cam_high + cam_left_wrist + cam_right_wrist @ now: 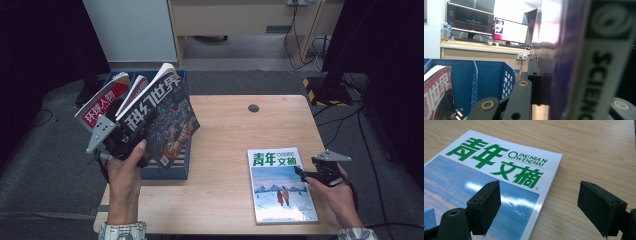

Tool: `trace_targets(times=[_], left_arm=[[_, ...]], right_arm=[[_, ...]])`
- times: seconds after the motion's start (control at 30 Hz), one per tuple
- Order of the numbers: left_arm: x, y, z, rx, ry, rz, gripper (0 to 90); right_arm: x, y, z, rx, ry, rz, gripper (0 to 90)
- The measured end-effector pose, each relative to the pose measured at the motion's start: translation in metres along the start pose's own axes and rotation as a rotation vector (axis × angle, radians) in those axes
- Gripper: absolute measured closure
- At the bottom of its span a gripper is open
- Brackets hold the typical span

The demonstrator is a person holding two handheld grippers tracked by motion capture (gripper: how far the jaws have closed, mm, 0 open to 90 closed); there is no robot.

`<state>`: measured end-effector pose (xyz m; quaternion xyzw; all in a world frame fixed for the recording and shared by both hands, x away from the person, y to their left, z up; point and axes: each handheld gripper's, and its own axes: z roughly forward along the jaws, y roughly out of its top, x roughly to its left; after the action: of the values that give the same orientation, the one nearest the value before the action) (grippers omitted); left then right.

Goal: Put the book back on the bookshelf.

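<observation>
My left gripper [131, 134] is shut on a dark magazine [161, 116] with large white characters, held tilted above the blue file box [172, 170]. In the left gripper view its spine [584, 62], printed "SCIENCE", stands clamped between the jaws of the left gripper [574, 100]. A green-titled magazine [280, 182] lies flat on the table at the right. My right gripper [301, 173] hovers open at its right edge. In the right gripper view the right gripper [541, 207] straddles that edge, one pad [486, 205] over the cover [499, 170], the other over bare wood.
The blue file box holds a red-covered magazine [102, 104] and another [135, 90] leaning upright; its dividers [475, 82] show close by. The wooden table [225, 130] has a dark round hole [253, 108] at the back. Monitors [510, 31] stand on a far desk.
</observation>
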<state>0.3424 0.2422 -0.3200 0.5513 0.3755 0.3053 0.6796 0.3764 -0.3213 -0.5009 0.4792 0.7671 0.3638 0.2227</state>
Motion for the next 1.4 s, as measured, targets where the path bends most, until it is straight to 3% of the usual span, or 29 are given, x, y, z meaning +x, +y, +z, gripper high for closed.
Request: trace_targets(times=[1.0,1.4], left_arm=[[0.016,0.007,-0.015,0.018,0.063,-0.005,82.5],[0.024,0.018,-0.028,0.008,0.094,-0.005,82.6]], right_arm=[[0.0,0.0,0.0,0.0,-0.002,0.004,18.9],[0.0,0.0,0.001,0.001,-0.001,-0.003,18.9]])
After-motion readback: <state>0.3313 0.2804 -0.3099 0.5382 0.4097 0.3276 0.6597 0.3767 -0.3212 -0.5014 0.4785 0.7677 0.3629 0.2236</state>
